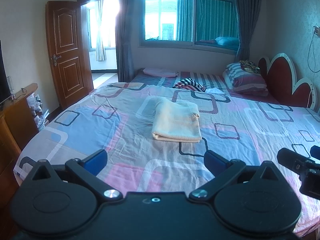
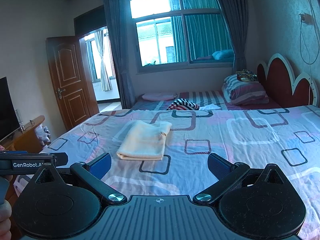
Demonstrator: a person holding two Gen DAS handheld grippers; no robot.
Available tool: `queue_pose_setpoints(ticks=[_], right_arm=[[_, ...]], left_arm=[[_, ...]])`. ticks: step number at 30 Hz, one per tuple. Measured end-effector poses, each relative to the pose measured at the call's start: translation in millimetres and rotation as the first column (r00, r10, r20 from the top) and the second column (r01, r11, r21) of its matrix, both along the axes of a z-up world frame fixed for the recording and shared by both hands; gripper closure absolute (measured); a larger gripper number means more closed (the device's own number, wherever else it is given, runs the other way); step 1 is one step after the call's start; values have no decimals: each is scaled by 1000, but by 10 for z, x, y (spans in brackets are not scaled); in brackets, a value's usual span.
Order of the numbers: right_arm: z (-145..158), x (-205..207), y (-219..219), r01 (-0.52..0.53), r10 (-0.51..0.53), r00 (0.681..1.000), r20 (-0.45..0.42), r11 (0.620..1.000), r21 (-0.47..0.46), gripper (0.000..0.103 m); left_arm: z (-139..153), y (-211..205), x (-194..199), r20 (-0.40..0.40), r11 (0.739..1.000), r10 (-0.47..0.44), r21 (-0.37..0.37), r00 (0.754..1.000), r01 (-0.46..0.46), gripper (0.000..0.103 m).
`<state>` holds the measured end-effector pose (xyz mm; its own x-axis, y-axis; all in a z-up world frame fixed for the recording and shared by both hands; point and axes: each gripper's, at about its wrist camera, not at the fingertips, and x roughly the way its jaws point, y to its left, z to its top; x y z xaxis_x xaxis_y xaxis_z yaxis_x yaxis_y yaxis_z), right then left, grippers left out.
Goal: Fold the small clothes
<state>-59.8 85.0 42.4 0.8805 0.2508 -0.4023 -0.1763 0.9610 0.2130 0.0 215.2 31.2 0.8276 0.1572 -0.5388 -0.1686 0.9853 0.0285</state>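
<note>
White lettering "GenRobot.A…", cut off by the right gripper's housing, stands on the left gripper (image 2: 28, 163) body.

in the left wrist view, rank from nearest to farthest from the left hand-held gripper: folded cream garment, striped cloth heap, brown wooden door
1. Folded cream garment, straight ahead of the left hand-held gripper on the bedspread.
2. Red, white and dark striped cloth heap, beyond it, mid-bed.
3. Brown wooden door, far left, past the bed.

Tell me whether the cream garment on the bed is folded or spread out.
Folded. The cream garment lies as a compact rectangle on the patterned bedsheet, with stacked layers visible along its near edge. Neither gripper touches it.
</note>
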Motion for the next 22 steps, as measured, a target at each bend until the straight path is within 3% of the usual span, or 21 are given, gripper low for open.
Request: queue_pose_setpoints(ticks=[13,18,22], right_arm=[[-43,66,7,-13,13,1000,-11,1000,-1,2],[-107,140,-18,-11,11,999,-30,1000,1,2],[-204,214,-68,1,-1,998,-56,1000,-4,2]], left_arm=[[-27,-1,27,-2,1000,-29,5,1000,29,1],[-131,1,53,28,998,-58,8,998,58,7],[-262,65,329,-31,998,-58,-7,998,58,1]])
